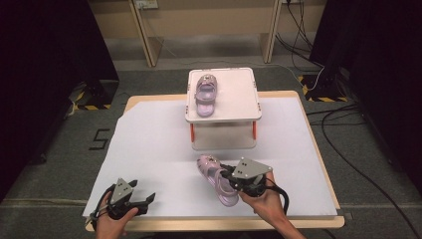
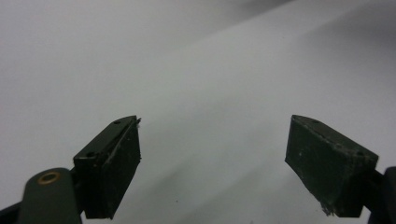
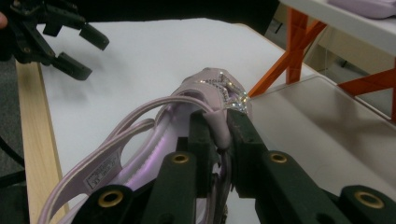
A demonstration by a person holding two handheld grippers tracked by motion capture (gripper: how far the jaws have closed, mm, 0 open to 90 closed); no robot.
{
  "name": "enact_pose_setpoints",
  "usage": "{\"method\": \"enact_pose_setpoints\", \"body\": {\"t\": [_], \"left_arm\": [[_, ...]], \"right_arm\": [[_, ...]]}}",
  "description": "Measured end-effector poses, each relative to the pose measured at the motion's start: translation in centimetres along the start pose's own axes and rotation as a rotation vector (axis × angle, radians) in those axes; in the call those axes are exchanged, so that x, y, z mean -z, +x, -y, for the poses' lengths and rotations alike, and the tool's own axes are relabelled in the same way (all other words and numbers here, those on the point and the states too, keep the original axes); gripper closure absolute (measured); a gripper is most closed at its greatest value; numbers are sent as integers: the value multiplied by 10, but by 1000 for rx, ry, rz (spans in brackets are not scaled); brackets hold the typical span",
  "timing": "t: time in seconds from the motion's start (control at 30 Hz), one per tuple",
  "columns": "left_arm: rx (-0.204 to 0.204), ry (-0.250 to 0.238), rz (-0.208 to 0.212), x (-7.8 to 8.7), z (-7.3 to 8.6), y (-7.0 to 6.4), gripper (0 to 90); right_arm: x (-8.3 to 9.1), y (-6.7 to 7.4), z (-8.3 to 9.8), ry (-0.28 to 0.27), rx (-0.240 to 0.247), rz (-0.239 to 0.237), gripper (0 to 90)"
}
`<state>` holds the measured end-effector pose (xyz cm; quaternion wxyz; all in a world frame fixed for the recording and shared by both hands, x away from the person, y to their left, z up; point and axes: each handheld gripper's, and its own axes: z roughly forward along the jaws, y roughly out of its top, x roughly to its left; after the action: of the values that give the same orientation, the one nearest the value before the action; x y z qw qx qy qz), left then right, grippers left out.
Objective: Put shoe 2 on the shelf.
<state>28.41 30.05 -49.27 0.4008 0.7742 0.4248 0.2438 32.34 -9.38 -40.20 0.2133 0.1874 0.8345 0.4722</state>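
On table: sandals 2 [image 1: 217, 180] [image 1: 205, 93] | claws 2 [image 1: 230, 175] [image 1: 147, 202]

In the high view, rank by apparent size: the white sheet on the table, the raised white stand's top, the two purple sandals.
1. White sheet
2. Stand's top
3. Held sandal and sandal on the stand: they look alike, and the held one is nearer, so no ranking.

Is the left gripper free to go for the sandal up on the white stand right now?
Probably yes. The left gripper stands open and empty at the near left edge, and bare white sheet lies between it and the stand. The sandal on the stand sits on its left side, uncovered.
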Motion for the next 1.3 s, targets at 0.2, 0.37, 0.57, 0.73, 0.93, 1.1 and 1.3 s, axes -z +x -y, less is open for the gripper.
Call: {"method": "enact_pose_setpoints", "body": {"t": [0.2,0.37,0.57,0.73,0.93,1.1,1.3], "left_arm": [[-1,4,1,0,0,0,175],[2,0,0,0,0,0,175],[-4,7,2,0,0,0,175],[-13,10,5,0,0,-1,174],[-11,16,4,-1,0,-1,174],[-11,16,-5,0,0,-1,174],[-12,16,-5,0,0,0,174]], "right_arm": [[12,-7,-8,-23,-15,21,815],[19,-13,-12,-48,-30,30,814],[28,-21,-18,-72,-44,45,813],[38,-27,-28,-94,-37,67,812],[47,-35,-37,-128,-33,90,811],[51,-45,-43,-141,-54,107,810],[54,-61,-53,-149,-55,156,810]]}}
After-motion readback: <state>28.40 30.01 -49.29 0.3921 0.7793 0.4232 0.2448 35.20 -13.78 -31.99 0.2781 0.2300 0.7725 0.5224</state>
